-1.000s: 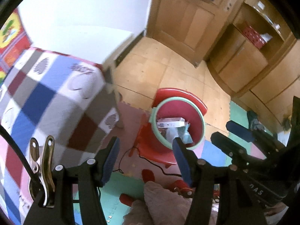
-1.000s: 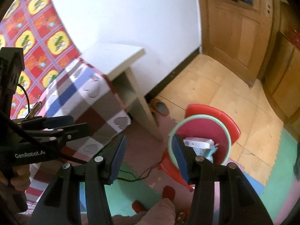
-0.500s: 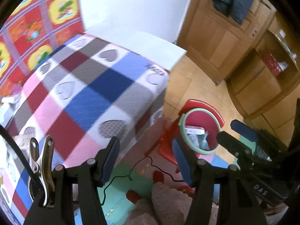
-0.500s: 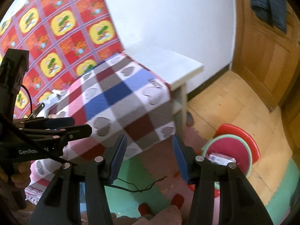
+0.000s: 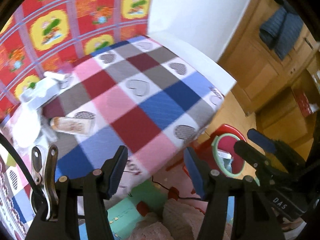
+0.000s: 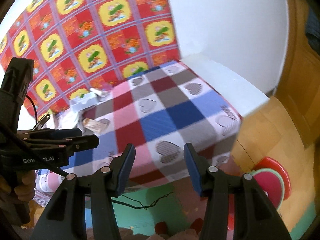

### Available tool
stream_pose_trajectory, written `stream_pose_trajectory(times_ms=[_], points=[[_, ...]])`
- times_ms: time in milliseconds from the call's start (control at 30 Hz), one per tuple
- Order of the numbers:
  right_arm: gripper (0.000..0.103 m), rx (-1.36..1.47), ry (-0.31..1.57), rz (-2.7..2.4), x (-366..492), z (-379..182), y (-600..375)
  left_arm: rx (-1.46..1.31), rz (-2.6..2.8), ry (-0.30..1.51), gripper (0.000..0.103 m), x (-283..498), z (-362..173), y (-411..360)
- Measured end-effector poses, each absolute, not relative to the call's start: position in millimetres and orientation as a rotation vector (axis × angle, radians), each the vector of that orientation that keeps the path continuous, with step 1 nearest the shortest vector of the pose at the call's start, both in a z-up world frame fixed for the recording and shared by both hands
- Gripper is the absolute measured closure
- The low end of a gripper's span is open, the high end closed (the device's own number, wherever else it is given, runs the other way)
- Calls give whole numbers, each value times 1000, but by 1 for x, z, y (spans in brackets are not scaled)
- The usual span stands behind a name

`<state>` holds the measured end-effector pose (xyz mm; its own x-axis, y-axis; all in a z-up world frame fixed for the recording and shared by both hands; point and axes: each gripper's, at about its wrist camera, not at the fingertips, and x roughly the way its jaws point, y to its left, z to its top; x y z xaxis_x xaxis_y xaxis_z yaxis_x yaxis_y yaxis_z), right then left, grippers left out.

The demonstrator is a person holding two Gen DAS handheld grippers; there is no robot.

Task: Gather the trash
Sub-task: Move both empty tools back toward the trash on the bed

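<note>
Left wrist view: left gripper point(image 5: 156, 172) jaws apart, nothing between them, aimed steeply down over the near edge of the counter point(image 5: 202, 68), which carries a checked cloth point(image 5: 140, 100) with heart patches. Only this view looks into the green-rimmed bin point(image 5: 217, 156) on the red stool point(image 5: 230, 128): white paper and something pale blue lie inside, partly hidden by the right gripper point(image 5: 254, 142), which crosses in front of it. Also only here: a metal clip point(image 5: 43, 172) at lower left, dark cloth hung on the wooden door point(image 5: 280, 30).

Right wrist view: right gripper point(image 6: 159, 168) also parted and empty, tilted down toward the counter's front edge. Bin point(image 6: 268, 180) sits at far right, contents not visible. A hand point(image 6: 18, 188) grips the handle of the left gripper at left.

Trash on the counter, far left end by the red-and-yellow patterned wall covering point(image 5: 50, 26): a tan wrapper point(image 5: 72, 125) lying flat, a grey-white tray or carton point(image 5: 40, 94), crumpled white paper point(image 5: 26, 128). All blurred.

Writing: "GenRobot.AI", partly covered, on the left gripper body; "DAS" on the right gripper body. Cloth lettering unreadable.
</note>
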<state>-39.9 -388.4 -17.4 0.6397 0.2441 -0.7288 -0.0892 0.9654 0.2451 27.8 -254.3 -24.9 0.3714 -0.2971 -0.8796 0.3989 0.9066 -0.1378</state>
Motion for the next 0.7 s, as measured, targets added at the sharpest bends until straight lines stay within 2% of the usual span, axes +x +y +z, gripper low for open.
stream_pose_trajectory(times_ms=[433, 700], points=[[52, 121, 843, 390, 12, -4, -325, -10, -236, 1064, 41, 47, -6, -163], [52, 54, 840, 523, 64, -3, -294, -79, -136, 1067, 41, 66, -7, -135]])
